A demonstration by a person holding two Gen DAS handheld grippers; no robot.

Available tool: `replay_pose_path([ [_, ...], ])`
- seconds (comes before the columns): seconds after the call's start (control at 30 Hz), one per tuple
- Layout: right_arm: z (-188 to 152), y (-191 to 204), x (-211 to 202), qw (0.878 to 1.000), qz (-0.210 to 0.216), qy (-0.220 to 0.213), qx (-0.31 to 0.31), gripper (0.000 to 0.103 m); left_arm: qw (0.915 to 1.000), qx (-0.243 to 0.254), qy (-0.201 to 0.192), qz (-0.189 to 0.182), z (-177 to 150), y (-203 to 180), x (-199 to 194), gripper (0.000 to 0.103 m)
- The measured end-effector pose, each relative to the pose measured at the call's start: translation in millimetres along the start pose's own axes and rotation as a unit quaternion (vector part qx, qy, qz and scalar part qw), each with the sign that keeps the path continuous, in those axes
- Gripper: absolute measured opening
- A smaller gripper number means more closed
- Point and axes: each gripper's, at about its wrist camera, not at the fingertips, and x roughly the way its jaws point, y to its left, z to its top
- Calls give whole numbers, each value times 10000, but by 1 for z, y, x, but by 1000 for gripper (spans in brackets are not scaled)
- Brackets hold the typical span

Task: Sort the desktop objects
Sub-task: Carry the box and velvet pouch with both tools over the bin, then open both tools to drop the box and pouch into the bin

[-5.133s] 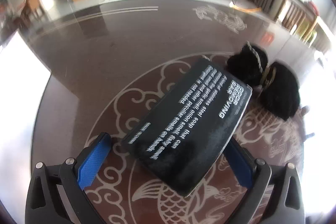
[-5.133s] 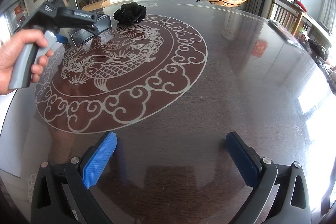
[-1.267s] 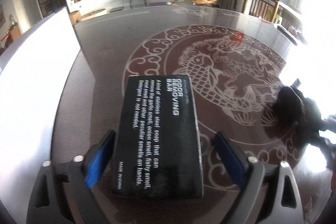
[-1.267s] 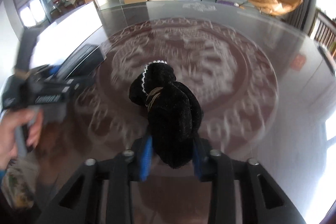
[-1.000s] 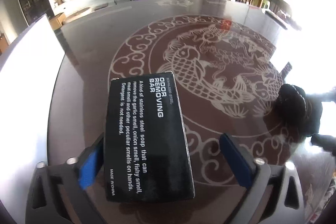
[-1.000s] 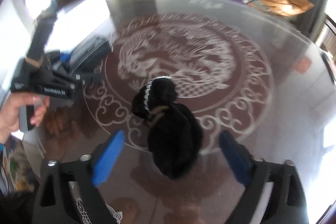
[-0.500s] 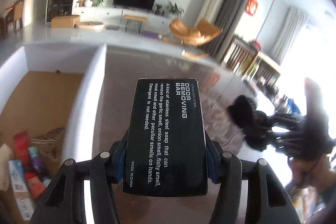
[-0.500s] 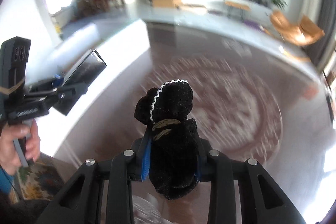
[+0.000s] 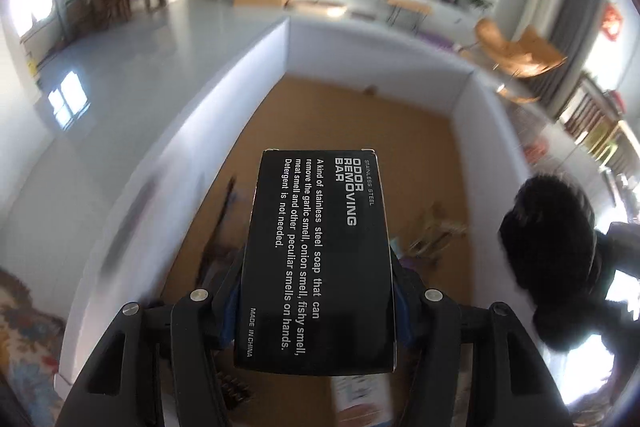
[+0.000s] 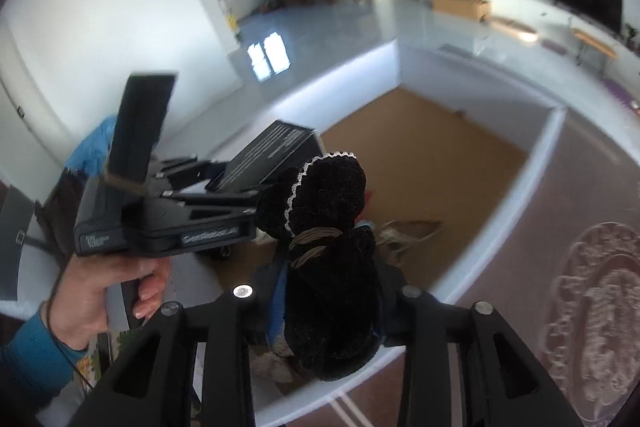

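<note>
The left gripper (image 9: pixel 318 301) is clamped on the black soap box (image 9: pixel 318 259), holding it above the open white-walled bin (image 9: pixel 468 91), whose brown floor shows below. The right gripper (image 10: pixel 328 311) is clamped on the black fabric bundle (image 10: pixel 332 267), its jaws having just eased a little; it hangs over the bin's near edge, just beside the box. The patterned table (image 10: pixel 592 291) lies beside the bin.

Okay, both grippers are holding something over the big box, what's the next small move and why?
Probably lower both a little, then open the jaws. The left gripper is clamped on the black soap box and the right gripper on the black fabric bundle, both already above the white-walled cardboard box, whose brown floor already holds other items.
</note>
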Motion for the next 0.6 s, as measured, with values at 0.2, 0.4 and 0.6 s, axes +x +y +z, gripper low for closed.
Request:
replay_pose_path([
  [0.2,-3,7,23,9996,-260,10,-82,89,9981,-287,-480,245,-8,11,-25,90],
  [0.4,-1,0,-3,9971,-710,-178,-208,97,9935,-675,-917,63,-8,11,-51,103],
  [0.6,-22,4,-6,9958,-879,22,-264,97,9865,-824,-890,1101,-14,2,-59,103],
])
